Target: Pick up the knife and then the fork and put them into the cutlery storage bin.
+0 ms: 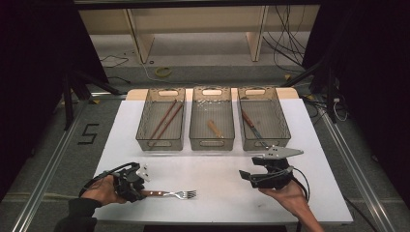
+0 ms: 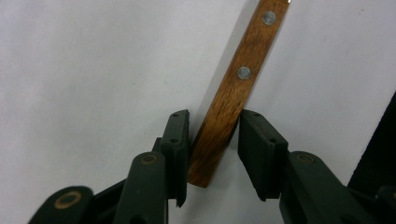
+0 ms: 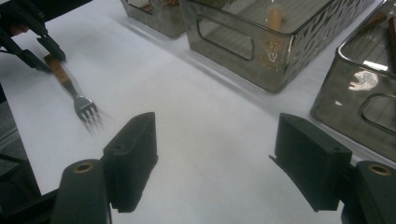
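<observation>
The left gripper (image 1: 140,186) sits low at the near left, held level in the left hand (image 1: 104,191) — jaws narrowed, not shut. The right gripper (image 1: 249,175) hovers at the near right — jaws wide apart, the right hand (image 1: 290,195) beneath.

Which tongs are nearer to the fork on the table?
Left. The left tongs straddle the fork at its wooden handle end; the right tongs hang open, well off past its tines.

The fork (image 1: 170,194) lies on the table (image 1: 217,193), before three baskets (image 1: 211,119) set side by side.
</observation>
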Available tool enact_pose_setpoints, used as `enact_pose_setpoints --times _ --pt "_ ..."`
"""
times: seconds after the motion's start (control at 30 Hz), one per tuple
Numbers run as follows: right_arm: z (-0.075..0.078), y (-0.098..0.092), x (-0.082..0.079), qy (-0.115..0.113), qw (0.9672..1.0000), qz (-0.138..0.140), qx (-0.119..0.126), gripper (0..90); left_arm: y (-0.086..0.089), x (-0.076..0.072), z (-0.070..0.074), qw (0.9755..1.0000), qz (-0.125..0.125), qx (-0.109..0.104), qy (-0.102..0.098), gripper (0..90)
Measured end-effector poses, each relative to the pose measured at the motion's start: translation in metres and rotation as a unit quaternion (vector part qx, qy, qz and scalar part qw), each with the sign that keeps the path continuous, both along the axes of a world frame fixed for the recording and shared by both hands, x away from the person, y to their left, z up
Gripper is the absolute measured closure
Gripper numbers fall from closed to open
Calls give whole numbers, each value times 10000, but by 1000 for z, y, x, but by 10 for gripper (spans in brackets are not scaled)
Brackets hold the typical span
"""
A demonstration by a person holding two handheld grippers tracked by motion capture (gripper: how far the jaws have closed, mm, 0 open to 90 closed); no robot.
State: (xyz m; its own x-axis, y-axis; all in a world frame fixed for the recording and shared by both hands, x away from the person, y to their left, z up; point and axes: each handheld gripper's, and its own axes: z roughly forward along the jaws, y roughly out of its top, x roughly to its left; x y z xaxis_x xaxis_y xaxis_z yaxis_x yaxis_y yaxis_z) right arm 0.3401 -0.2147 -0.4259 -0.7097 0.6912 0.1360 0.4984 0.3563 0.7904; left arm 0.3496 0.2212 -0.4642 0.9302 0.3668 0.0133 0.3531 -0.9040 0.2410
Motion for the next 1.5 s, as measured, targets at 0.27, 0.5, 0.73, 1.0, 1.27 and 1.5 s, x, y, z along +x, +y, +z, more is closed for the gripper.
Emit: enact_pose_setpoints --times 0.27,0.5,0.73,1.0,1.27,1.5 --pt "0 0 0 9 10000 6 -13 305 -3 -1 1 9994 -334 98 39 715" --pt "0 0 0 8 10000 8 -15 305 -4 -3 1 9990 -436 86 14 741" --pt "0 0 0 2 10000 22 -12 305 -7 -2 2 9990 -447 -2 -75 750" --pt "1 0 0 -21 10000 42 8 306 -18 -2 5 9991 -318 -179 -224 751" --pt "4 4 -2 -58 9999 127 38 306 -36 -4 16 9980 -423 -350 -303 751" --pt "12 24 -7 -179 9981 595 10 305 -66 -3 19 9955 -833 -371 -251 751"
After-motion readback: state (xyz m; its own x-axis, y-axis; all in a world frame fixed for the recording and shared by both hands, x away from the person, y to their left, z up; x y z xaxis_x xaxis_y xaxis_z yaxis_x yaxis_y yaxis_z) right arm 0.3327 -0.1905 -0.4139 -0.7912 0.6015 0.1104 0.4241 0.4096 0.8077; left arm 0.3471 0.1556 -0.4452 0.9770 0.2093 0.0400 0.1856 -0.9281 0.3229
